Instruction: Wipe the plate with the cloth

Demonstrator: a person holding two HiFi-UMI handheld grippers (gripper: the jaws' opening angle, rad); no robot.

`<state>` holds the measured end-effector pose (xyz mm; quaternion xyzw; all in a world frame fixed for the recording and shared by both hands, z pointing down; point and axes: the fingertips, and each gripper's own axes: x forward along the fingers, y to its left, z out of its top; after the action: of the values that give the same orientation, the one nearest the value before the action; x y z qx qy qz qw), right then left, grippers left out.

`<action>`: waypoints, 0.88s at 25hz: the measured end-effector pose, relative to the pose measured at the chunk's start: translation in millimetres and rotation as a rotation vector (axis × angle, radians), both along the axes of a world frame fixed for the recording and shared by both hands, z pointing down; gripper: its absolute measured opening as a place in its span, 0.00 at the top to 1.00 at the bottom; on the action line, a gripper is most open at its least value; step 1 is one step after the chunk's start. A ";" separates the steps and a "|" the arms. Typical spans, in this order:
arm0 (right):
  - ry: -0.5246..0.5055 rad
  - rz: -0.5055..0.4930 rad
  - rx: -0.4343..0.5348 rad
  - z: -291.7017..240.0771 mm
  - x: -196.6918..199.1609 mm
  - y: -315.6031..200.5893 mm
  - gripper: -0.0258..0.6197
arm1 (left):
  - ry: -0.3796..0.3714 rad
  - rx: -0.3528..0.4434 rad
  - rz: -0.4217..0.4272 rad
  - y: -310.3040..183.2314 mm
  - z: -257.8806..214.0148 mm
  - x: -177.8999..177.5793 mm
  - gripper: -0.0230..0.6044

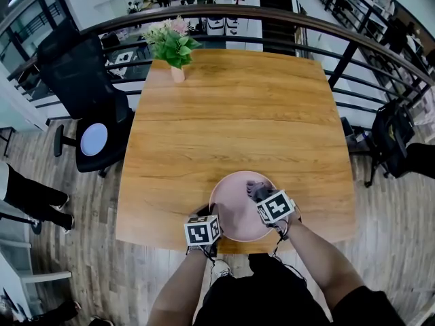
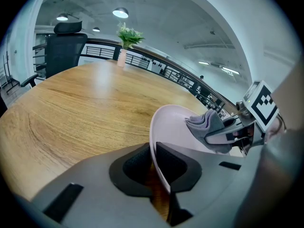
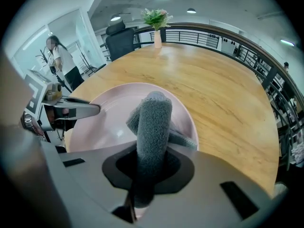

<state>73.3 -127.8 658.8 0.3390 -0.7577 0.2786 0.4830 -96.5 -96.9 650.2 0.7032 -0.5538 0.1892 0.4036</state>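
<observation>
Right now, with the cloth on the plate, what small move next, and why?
Probably sweep the cloth in the right gripper across the plate toward the left gripper, which clamps its rim: that side shows bare.

Head view steeply down from above; gripper views close, across the shared plate (image 1: 231,197)

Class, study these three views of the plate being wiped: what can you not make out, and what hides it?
- Head view: jaws of the left gripper and right gripper, under their marker cubes.
- Right gripper view: plate surface beneath the cloth, covered by it.
- Left gripper view: plate's near edge, behind the gripper's body.
- Head view: pale disc on the chair, too small to identify.
</observation>
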 end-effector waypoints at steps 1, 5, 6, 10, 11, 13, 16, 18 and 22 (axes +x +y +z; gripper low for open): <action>0.005 0.002 -0.001 0.1 2.0 -2.3 0.88 | -0.001 0.000 0.000 0.1 -0.1 -0.1 0.88; 0.022 0.009 0.000 0.0 8.8 -9.0 0.88 | 0.001 -0.002 0.000 -0.2 -0.2 1.2 0.88; 0.023 0.012 0.000 0.1 9.5 -10.1 0.88 | 0.001 -0.002 0.001 -0.2 -0.2 1.6 0.88; 0.028 0.028 0.008 0.1 10.6 -14.3 0.88 | -0.003 0.001 0.015 0.1 0.1 1.5 0.88; 0.027 0.035 0.009 0.0 10.8 -15.6 0.88 | -0.003 0.000 0.017 0.0 0.3 1.1 0.88; 0.025 0.047 0.015 -0.5 11.4 -17.8 0.88 | 0.000 -0.003 0.019 0.1 0.4 1.0 0.88; 0.020 0.067 0.046 -2.8 13.2 -20.6 0.88 | -0.006 0.000 0.025 1.1 0.5 2.7 0.88; 0.016 0.081 0.071 -4.8 13.8 -21.2 0.88 | -0.011 0.003 0.026 1.3 0.6 2.8 0.88; 0.010 0.090 0.111 -10.2 16.0 -20.0 0.88 | -0.010 0.001 0.028 0.9 1.0 3.1 0.88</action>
<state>89.3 -147.8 648.6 0.4003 -0.7535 0.2563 0.4541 -93.4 -96.0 651.2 0.7102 -0.5460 0.1981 0.3977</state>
